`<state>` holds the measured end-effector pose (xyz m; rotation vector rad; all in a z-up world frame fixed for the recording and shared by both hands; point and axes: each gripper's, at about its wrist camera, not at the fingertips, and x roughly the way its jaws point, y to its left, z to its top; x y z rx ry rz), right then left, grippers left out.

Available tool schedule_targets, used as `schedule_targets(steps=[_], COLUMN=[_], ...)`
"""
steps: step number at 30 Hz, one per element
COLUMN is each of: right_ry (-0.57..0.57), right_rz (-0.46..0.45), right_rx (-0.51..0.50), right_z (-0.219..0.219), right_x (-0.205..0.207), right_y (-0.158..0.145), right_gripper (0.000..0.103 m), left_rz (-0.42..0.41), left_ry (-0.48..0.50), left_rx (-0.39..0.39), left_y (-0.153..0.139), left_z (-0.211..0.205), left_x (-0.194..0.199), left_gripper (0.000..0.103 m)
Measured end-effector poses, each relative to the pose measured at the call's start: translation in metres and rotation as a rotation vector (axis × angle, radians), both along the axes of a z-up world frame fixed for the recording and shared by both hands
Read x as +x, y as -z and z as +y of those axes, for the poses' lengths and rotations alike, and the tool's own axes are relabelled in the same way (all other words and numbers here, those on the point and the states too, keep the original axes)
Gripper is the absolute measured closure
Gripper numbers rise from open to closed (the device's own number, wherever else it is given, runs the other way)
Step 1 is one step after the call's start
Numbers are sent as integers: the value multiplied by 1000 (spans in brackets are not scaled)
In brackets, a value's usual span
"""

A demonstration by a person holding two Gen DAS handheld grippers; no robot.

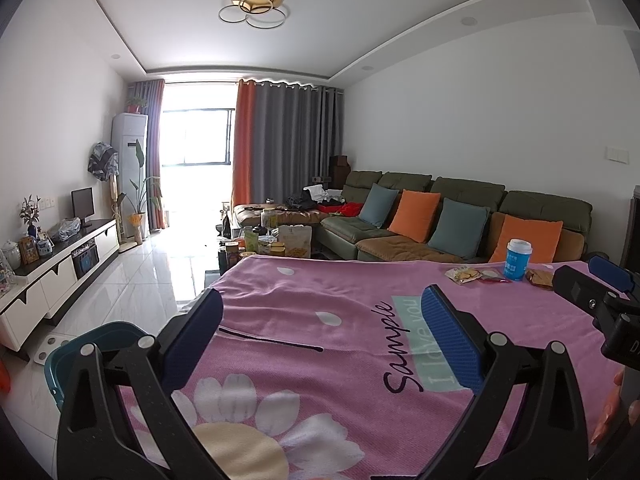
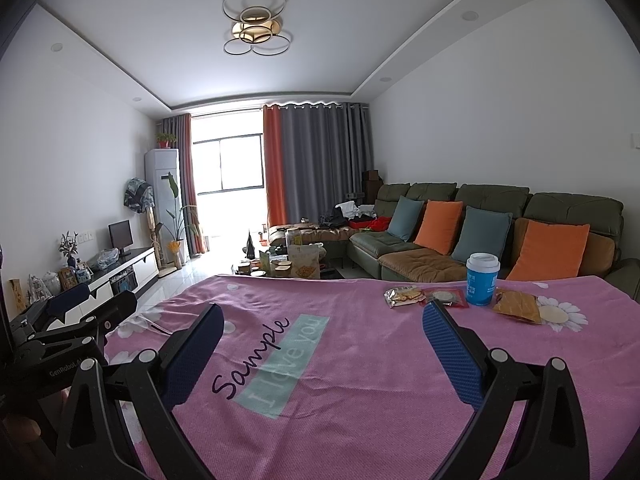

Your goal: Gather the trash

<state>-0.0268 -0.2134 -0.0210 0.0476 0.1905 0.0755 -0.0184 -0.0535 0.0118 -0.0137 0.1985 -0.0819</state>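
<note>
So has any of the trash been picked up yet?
Not yet. The left gripper and right gripper are both open and empty. The blue cup and three snack wrappers still lie on the pink cloth. The teal bin waits beside it.

Each tool (image 1: pixel 322 328) (image 2: pixel 322 344) has black ribbed arms with silver rivets and blue textured pads (image 2: pixel 454 356).

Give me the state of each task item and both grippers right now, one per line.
Left gripper: open, empty, above the pink cloth.
Right gripper: open, empty, short of the trash.
Blue cup: upright, lid on.
Cracker packet: lying flat, left of the cup.
Red packet: flat, between cracker packet and cup.
Orange-brown wrapper: crumpled, right of the cup.
Teal bin: open-topped, beside the table's left edge.
</note>
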Motion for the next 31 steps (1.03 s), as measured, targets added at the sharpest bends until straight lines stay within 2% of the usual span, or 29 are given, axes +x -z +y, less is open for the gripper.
schedule_targets(steps=[15, 23, 26, 29, 31], right_ry=[0, 0, 3, 20, 63], right_rz=[7, 11, 31, 81, 149], right_rx=[4, 3, 2, 16, 18], right_z=[2, 1, -2, -12, -24], right_x=[0, 1, 3, 9, 20], right_y=[1, 1, 3, 5, 7], right_gripper=[7, 7, 7, 7, 7], left_rz=[13, 40, 101, 203, 288], left_ry=[-5, 6, 7, 8, 18], left_rx=[-1, 31, 14, -6, -19], left_y=[1, 3, 3, 3, 3], left_z=[2, -4, -3, 2, 3], left_x=[3, 9, 20, 45, 69], left_gripper=[6, 6, 6, 6, 6])
